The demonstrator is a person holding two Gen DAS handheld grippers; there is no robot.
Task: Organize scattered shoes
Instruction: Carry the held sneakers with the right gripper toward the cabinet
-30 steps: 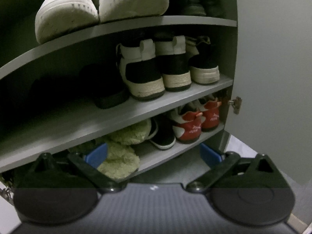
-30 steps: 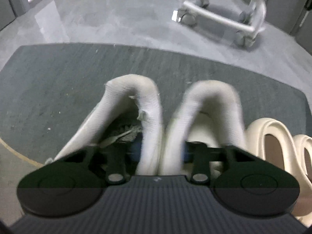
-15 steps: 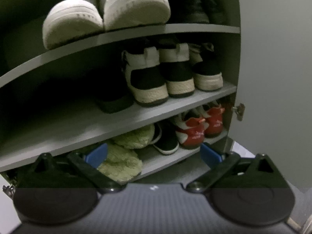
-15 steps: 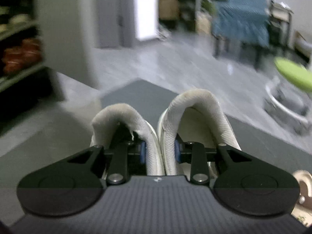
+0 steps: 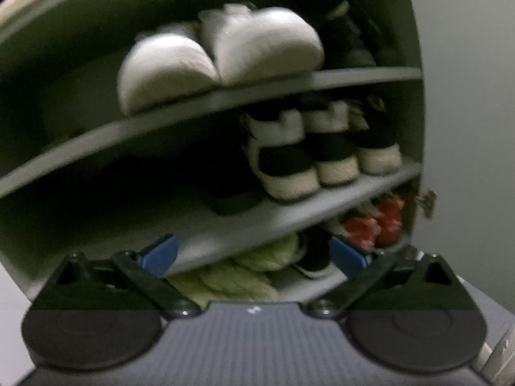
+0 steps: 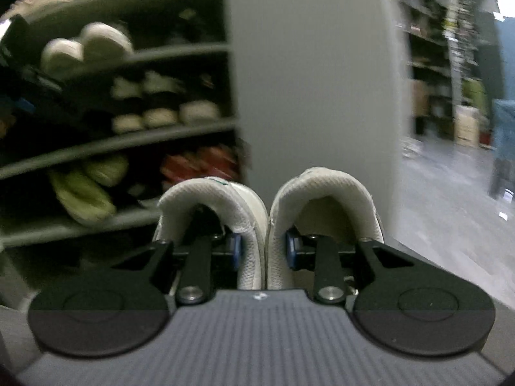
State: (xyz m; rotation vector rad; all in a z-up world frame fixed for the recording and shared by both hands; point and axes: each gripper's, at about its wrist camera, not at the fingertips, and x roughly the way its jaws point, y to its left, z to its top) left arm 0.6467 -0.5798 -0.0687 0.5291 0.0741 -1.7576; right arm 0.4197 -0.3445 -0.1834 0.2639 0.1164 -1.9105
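Pinching white sneaker pair (image 6: 267,222) by inner heel walls — my right gripper (image 6: 263,251) clamps both together, one carry for two. Pair hangs facing shoe cabinet (image 6: 128,135), no longer over mat as second ago. My left gripper (image 5: 254,254) spread wide, empty — now tilted higher toward empty dark shelf space (image 5: 128,193).

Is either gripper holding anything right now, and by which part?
The right gripper pinches a pair of white sneakers by their adjoining inner collar walls, one finger inside each shoe. The left gripper is open and holds nothing.
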